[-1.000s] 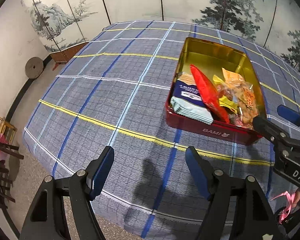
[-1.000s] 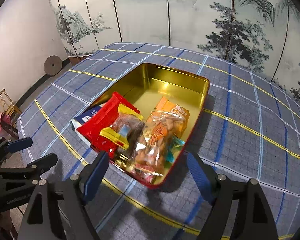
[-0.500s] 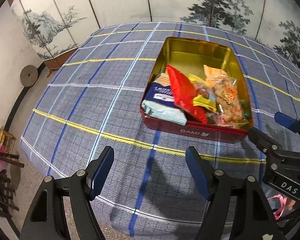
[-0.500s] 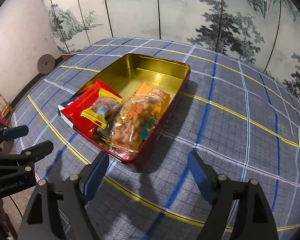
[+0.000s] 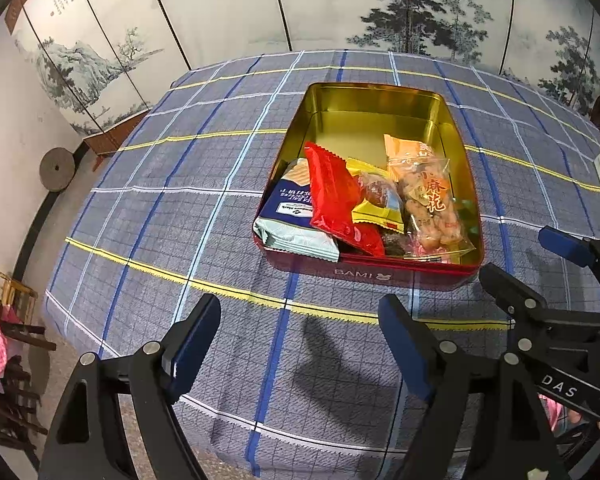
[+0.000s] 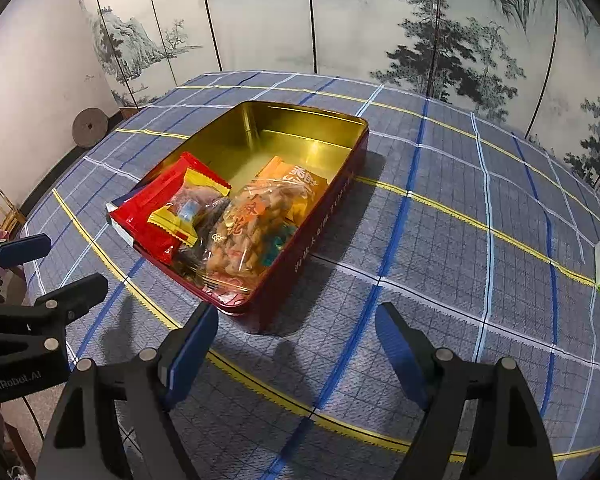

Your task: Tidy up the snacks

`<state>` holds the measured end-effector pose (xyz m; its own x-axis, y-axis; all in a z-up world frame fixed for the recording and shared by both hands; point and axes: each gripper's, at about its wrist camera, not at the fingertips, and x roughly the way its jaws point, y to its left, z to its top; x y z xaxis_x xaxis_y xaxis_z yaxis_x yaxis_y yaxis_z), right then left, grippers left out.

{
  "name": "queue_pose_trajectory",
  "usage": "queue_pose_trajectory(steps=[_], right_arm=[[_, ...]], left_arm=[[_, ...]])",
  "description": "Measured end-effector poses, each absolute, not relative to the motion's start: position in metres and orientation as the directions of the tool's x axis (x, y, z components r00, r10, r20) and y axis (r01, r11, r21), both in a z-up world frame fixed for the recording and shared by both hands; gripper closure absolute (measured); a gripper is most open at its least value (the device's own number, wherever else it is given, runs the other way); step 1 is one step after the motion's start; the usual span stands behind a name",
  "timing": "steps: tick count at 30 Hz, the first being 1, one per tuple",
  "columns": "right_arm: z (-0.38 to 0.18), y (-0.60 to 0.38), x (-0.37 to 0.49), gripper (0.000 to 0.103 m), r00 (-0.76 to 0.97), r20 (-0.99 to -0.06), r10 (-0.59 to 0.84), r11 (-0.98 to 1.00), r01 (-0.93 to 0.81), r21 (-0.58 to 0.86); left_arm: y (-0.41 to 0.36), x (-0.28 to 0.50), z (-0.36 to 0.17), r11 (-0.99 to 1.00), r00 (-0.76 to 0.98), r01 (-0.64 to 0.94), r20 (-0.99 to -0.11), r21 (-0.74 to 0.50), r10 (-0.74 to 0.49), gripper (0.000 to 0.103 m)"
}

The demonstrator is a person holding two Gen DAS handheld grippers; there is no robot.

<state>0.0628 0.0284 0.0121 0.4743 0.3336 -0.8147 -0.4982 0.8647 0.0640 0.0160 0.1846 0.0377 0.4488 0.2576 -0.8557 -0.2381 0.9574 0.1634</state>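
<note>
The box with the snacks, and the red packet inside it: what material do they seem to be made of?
The box looks like thin metal tin: its gold inside is glossy and reflects light, and the outside is painted red with printed letters. The red packet seems to be plastic or foil film, shiny, creased, with a serrated sealed edge.

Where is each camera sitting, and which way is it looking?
Left wrist: rides the left claw, facing the red metal tin with gold inside head-on; its open blue-padded fingers and the right claw show.
Right wrist: rides the right claw, facing the tin's corner; the left claw shows.
Both share the tin, snacks and blue plaid tablecloth.
</note>
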Motion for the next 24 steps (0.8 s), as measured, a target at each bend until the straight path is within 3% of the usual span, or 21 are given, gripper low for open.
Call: queue_pose_trajectory(steps=[24], right_arm=[[0.0088, 0.0280, 0.0624, 0.020, 0.466, -0.819, 0.335, 0.864, -0.499, 0.069]], left_arm=[[0.1840, 0.0202, 0.0347, 0.952, 0.435, -0.254, -0.859, 0.170, 0.270, 0.024]])
